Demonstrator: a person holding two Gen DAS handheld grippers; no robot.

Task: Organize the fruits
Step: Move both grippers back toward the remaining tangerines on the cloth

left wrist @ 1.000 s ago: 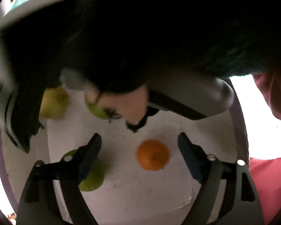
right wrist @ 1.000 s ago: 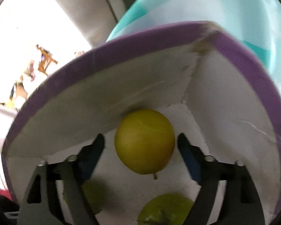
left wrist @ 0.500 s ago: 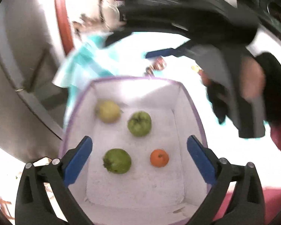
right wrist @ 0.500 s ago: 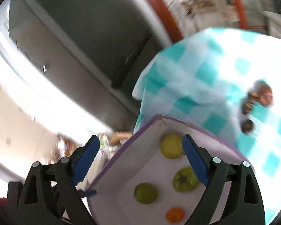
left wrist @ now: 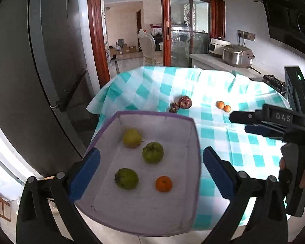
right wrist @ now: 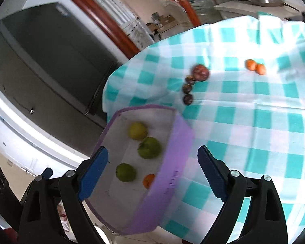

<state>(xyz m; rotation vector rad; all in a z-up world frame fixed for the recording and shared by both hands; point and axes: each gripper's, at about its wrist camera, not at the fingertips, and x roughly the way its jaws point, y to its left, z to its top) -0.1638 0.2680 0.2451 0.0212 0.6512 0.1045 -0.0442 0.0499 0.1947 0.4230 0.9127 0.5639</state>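
Matt purple-rimmed box point(left wrist: 193, 162), thin creased checked tablecloth point(left wrist: 213, 126), glossy dark fridge point(left wrist: 40, 71), shiny metal cooker point(left wrist: 236, 55)

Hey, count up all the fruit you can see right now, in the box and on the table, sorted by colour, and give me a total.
Green, in the purple box: 2
Yellow, in the box: 1
Orange, in the box: 1
Orange, on the checked tablecloth: 2
Dark reddish-purple, on the cloth: 4
Total: 10

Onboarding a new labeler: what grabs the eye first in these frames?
The purple-rimmed white box at the table's near-left edge, holding a yellow fruit, two green fruits and an orange. Beyond it on the teal checked tablecloth lie dark reddish fruits and two small oranges.
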